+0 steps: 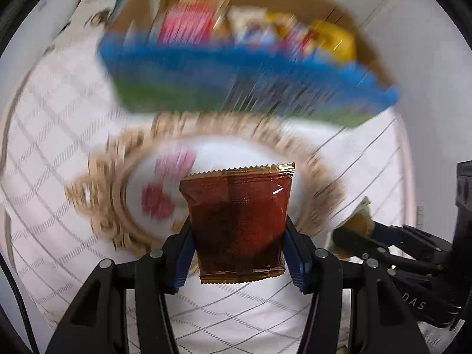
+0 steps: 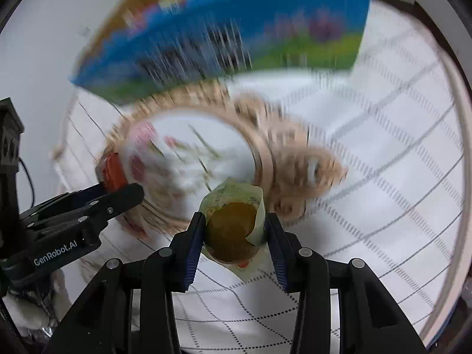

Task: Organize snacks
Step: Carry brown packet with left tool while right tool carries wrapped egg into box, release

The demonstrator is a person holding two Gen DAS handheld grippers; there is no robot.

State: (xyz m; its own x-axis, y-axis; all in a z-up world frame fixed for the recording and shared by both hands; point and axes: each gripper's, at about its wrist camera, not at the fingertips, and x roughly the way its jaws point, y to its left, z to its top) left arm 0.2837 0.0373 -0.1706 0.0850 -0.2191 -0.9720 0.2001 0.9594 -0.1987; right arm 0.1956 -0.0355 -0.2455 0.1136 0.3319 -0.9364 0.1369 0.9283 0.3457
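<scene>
A round table under a white checked cloth (image 1: 59,153) fills both views; at its far side stands a cardboard box with a blue and green printed front (image 1: 236,82), already holding several bright snack packets (image 1: 191,20), though blur makes them hard to name; nearer lies a wicker-rimmed tray (image 2: 265,153) with a floral centre, which seems bare of snacks. The left gripper (image 1: 239,236) is clamped on a red-brown foil sachet (image 1: 236,218), held above the tray's near edge; the right gripper (image 2: 236,233) pinches a round brown cake in a pale wrapper (image 2: 233,227), also over the tray's edge. Sorting looks well along: these two items are in hand, not yet in the box.
</scene>
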